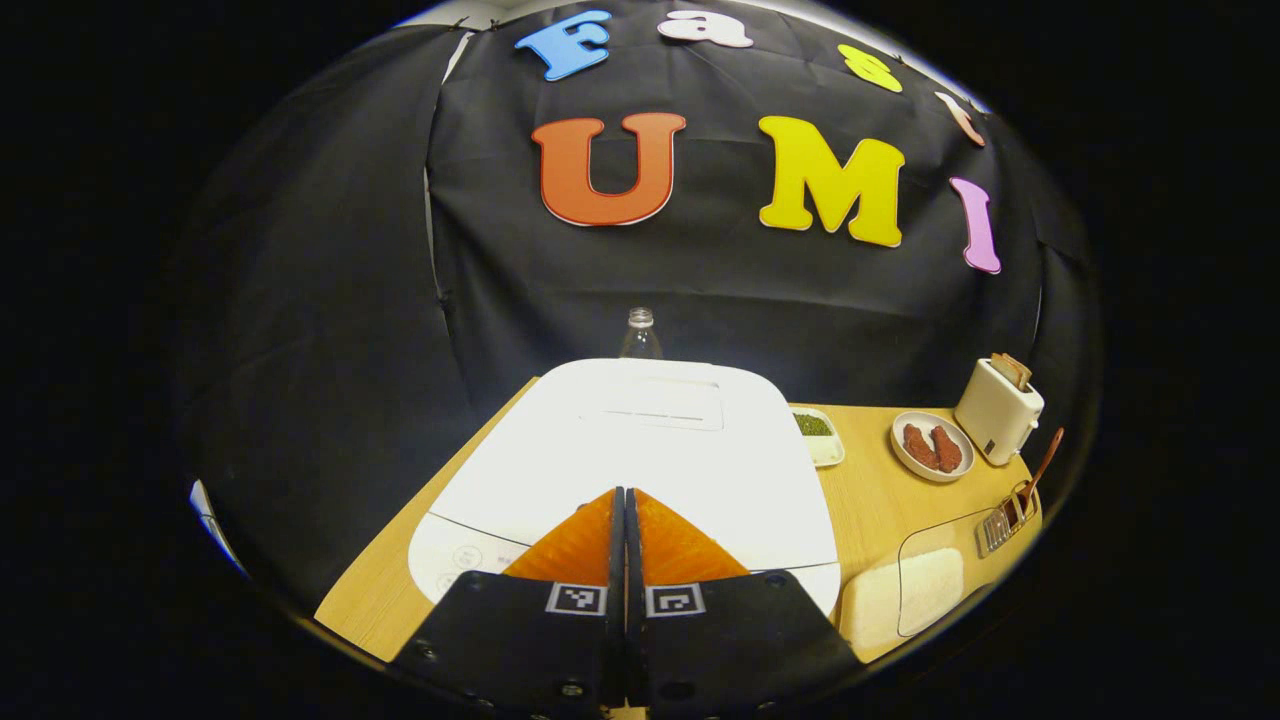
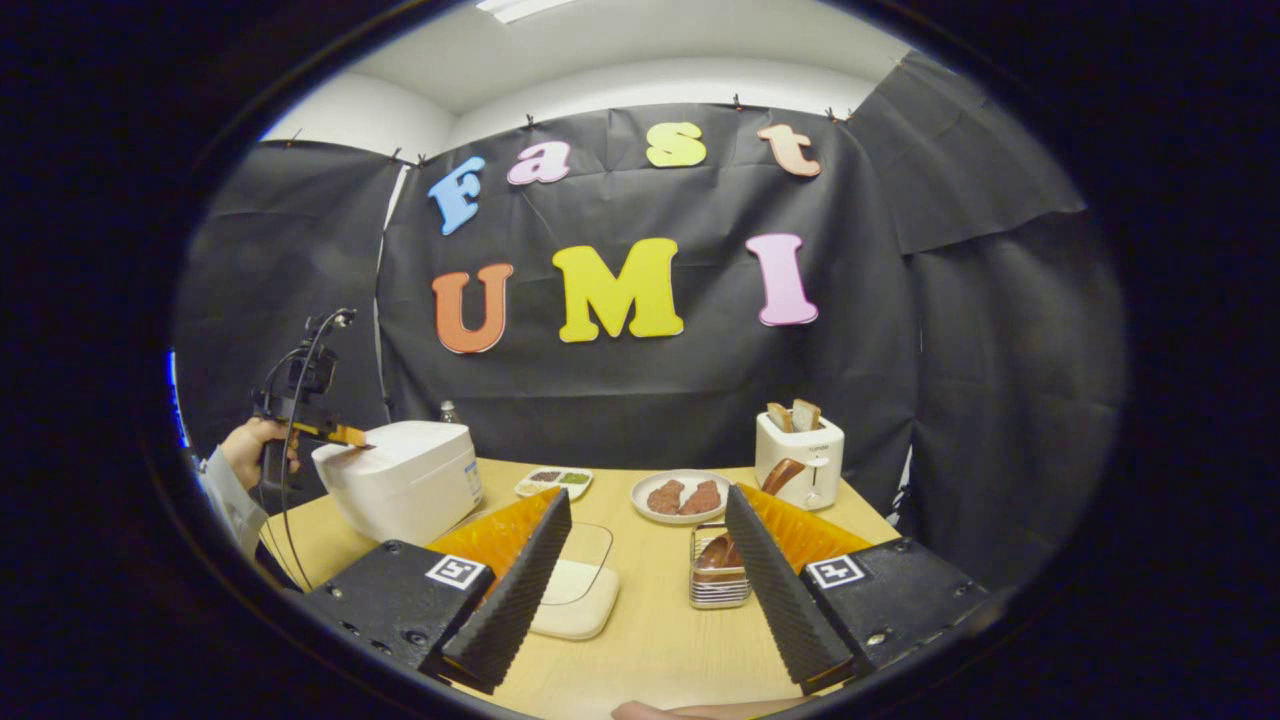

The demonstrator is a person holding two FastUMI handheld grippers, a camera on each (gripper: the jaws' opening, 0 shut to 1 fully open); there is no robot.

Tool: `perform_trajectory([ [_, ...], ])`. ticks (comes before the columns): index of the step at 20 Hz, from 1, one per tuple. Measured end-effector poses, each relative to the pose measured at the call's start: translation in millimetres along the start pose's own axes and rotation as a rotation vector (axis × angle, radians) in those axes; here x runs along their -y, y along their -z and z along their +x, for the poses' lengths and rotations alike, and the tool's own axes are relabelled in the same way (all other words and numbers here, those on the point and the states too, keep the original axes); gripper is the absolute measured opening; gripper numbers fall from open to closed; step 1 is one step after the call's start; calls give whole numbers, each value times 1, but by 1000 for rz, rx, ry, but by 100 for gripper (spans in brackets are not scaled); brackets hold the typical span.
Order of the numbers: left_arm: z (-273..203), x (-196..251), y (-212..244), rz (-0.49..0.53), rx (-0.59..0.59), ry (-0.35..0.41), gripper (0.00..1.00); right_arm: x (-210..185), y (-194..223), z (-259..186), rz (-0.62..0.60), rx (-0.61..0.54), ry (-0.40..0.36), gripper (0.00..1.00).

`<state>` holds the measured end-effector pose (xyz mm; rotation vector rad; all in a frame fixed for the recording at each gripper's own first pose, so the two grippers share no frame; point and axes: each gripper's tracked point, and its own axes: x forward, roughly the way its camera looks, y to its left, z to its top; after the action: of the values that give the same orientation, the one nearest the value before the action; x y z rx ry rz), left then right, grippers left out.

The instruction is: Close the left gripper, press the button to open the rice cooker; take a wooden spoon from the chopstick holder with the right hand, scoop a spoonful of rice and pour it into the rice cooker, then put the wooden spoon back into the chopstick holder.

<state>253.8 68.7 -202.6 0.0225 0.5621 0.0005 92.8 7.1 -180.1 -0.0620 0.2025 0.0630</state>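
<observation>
The white rice cooker (image 1: 640,440) stands with its lid down just beyond my left gripper (image 1: 624,492), whose fingers are pressed together with nothing between them, over the cooker's front edge. In the right gripper view a hand holds that left gripper (image 2: 345,435) against the top front of the rice cooker (image 2: 400,480). My right gripper (image 2: 648,495) hovers open above the table. Ahead of it, the wire chopstick holder (image 2: 718,580) holds the wooden spoon (image 2: 785,472). The rice box (image 2: 570,595) with a clear lid lies to its left. The chopstick holder (image 1: 1005,522), wooden spoon (image 1: 1042,468) and rice box (image 1: 915,590) sit right of the cooker.
A plate of reddish food (image 2: 680,495), a toaster (image 2: 800,455) with bread and a small divided dish (image 2: 553,483) stand toward the back of the wooden table (image 2: 650,640). A clear bottle (image 1: 640,335) stands behind the cooker. Black cloth walls close in the booth.
</observation>
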Motion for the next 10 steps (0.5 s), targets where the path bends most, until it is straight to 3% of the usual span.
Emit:
perform_trajectory([
  [3,4,0,5,68,-23,-18,1,-1,1,-1,1,-1,-3,100],
  [8,4,0,2,66,-1,-35,1,-2,-2,-10,-9,-1,-6,100],
  [10,5,1,2,18,-28,-19,1,-3,-5,-16,-4,1,-8,98],
])
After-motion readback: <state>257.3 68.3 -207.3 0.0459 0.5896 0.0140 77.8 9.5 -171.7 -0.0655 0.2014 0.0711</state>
